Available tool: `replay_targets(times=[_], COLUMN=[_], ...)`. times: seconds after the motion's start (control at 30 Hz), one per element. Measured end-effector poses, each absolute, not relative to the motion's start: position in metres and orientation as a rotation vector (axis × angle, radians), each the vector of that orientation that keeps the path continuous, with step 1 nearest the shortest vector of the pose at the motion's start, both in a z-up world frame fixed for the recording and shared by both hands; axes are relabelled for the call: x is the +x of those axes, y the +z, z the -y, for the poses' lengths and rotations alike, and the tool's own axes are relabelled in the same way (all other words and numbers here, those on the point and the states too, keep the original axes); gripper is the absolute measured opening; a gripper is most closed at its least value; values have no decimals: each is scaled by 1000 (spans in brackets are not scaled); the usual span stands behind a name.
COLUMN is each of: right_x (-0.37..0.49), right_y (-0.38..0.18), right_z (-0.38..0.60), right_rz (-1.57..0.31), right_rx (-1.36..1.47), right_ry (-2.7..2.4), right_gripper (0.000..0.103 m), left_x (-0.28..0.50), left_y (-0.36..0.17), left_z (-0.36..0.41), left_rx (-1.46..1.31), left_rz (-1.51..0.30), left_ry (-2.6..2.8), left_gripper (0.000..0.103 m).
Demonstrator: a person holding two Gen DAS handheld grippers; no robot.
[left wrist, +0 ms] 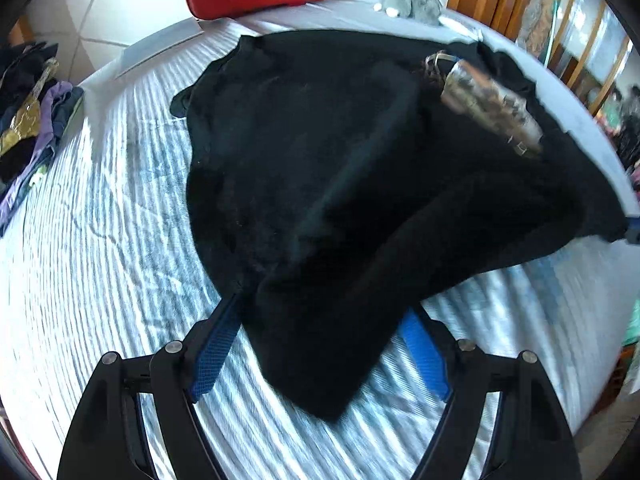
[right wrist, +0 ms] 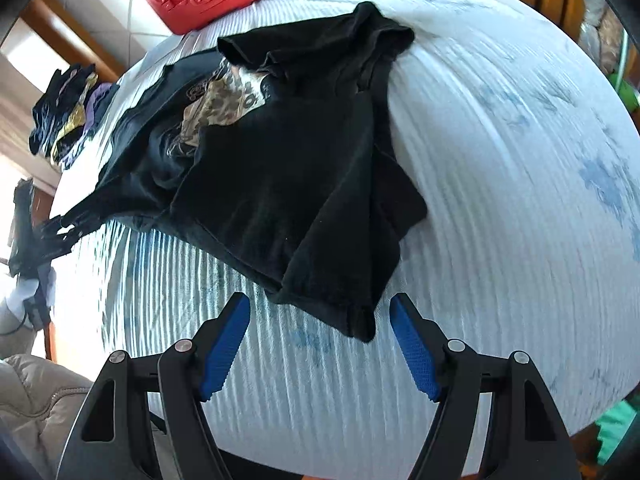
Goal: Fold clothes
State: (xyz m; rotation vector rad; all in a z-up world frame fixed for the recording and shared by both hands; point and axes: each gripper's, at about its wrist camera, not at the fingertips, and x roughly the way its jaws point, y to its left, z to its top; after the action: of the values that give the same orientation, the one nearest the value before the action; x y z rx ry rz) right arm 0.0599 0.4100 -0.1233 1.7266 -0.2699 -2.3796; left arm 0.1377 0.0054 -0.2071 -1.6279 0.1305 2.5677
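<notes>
Black T-shirt (right wrist: 288,168) is spread rumpled on striped bed sheet (right wrist: 500,200), gold-print patch exposed toward 11 o'clock. Left gripper (left wrist: 320,344) jaws stand apart, hem draped between. Right gripper (right wrist: 320,340) is held wide, hem corner between fingers, ungripped.

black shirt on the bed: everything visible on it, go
The black shirt is soft, knit-looking cloth with a short sleeve and a gold-brown print partly hidden by folds. It lies rumpled and half folded over on the striped pale blue bedcover. One corner drapes across the open left tool; it cannot be told whether that tool grips it. A hem corner lies ahead of the open right tool, which looks clear of it.
</notes>
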Motion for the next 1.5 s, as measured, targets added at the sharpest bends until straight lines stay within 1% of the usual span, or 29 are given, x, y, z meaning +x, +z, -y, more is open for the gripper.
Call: replay_targets(times=[0.1,0.13,0.2,0.23,0.27,0.3,0.33,0.37,0.43,0.5,0.57,0.7,0.77,0.9,1.0,1.1,1.13,1.17,1.23,1.27,1.3,1.37,1.5], right_x=[58,58,58,58,58,58,58,59,59,58,54,27,0,-74,-127,-180,-192,-202,-216,-217,-216,-203,-166], right_y=[-127,-127,-128,-129,-132,-136,-135,-133,-127,-118,-101,-63,-49,-32,-40,-67,-78,-87,-103,-106,-106,-94,-73], right_z=[-405,-404,-403,-403,-401,-399,-397,-397,-398,-404,-414,-430,-433,-434,-438,-449,-454,-458,-463,-468,-473,-479,-474], right_rz=[213,201,184,173,152,107,96,109,158,251,358,484,497,425,403,457,475,487,512,540,568,602,558], right_rx=[1707,1695,1676,1675,1679,1698,1702,1694,1677,1661,1614,1477,1426,1410,1472,1568,1595,1635,1716,1731,1728,1676,1645], right_ry=[-2395,-2402,-2413,-2416,-2413,-2413,-2415,-2418,-2423,-2424,-2431,-2465,-2480,-2497,-2484,-2483,-2480,-2480,-2490,-2515,-2538,-2579,-2617], right_gripper=[72,72,72,72,64,47,39,18,16,15,15,15,15,15,15,15,17,20,40,60,70,70,70], left_x=[136,136,135,135,134,132,131,131,130,127,119,78,45,-26,-88,-143,-154,-159,-165,-159,-153,-141,-112], left_y=[-205,-204,-202,-201,-198,-196,-193,-189,-179,-159,-142,-115,-106,-98,-109,-130,-136,-140,-145,-142,-138,-132,-126], left_z=[-3,-3,-5,-7,-11,-14,-17,-18,-15,-10,-5,7,12,18,22,23,22,23,27,34,40,54,74], left_rx=[-1629,-1633,-1633,-1633,-1635,-1637,-1639,-1636,-1632,-1608,-1575,-1497,-1476,-1476,-1522,-1571,-1585,-1585,-1582,-1574,-1566,-1551,-1546], left_rz=[-103,-96,-100,-104,-115,-118,-106,-98,-58,4,12,54,63,73,78,83,74,75,77,82,87,98,119], left_ry=[2591,2597,2607,2608,2602,2596,2590,2589,2589,2587,2588,2584,2577,2540,2495,2455,2454,2456,2465,2479,2493,2520,2549], left_gripper=[80,77,68,51,27,21,15,12,12,12,12,12,12,12,12,15,28,52,75,75,75,75,75])
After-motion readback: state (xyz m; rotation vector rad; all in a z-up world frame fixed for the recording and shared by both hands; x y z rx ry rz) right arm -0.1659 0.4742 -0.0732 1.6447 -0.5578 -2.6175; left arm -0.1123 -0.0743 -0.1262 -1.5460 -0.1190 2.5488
